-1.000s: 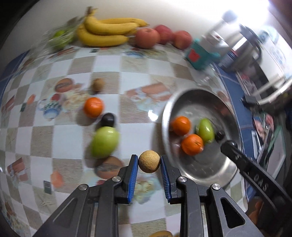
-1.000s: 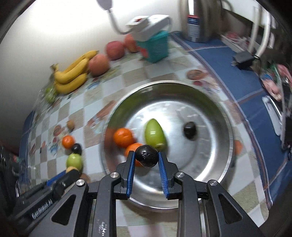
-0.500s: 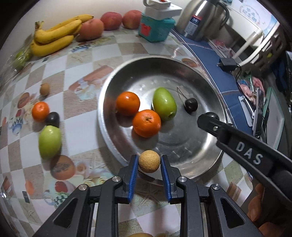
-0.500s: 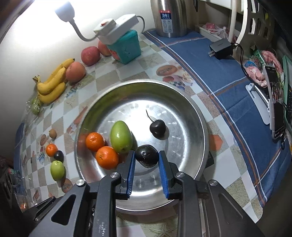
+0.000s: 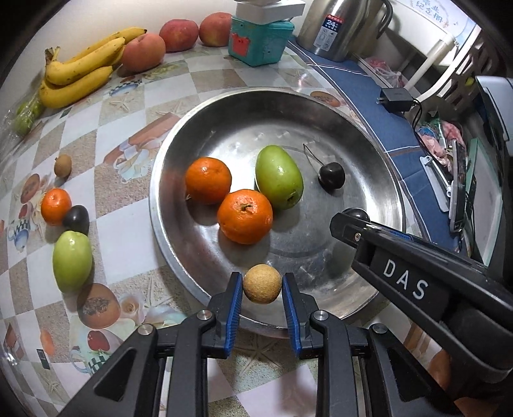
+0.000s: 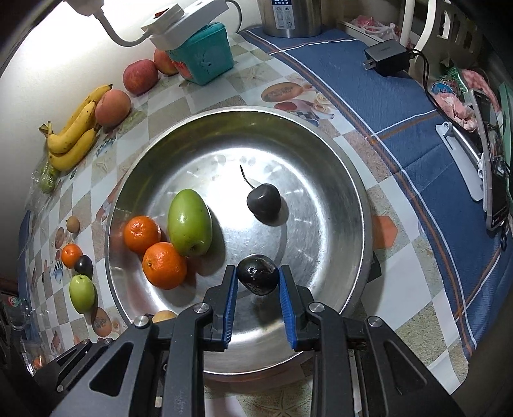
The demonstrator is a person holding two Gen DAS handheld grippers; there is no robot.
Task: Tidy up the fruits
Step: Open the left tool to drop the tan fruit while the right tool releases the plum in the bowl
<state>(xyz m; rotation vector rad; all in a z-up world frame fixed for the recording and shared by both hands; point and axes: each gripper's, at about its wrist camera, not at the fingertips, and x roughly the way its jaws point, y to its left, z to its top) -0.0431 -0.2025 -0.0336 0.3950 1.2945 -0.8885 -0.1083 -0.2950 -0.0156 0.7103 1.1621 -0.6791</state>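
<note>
Both claws loaded over the steel bowl (image 6: 359, 205)

Bench (image 5: 128, 250): checkered cloth w/ food prints, blue cloth on right; white wall behind, kettle (image 5: 336, 29) at back. My left claw (image 5: 261, 287) clamps a round tan longan (image 5: 262, 284) above the bowl's near rim. My right claw (image 6: 256, 279) clamps a dark glossy plum (image 6: 258, 279), roundish, no clear long axis, over bowl interior. Green fruit (image 6: 189, 221) in bowl lies on its side, long axis near-far, touching an orange (image 6: 164, 265).

Bright light is pouring in from the lamp (image 6: 86, 4) at upper left, washing out the wall (image 6: 38, 61) there. Glare is bouncing off the steel bowl (image 5: 368, 134), and the fruit are casting soft shadows toward the camera. Both views are staying sharp, with fisheye bending the counter (image 5: 134, 250) and corners darkening.
</note>
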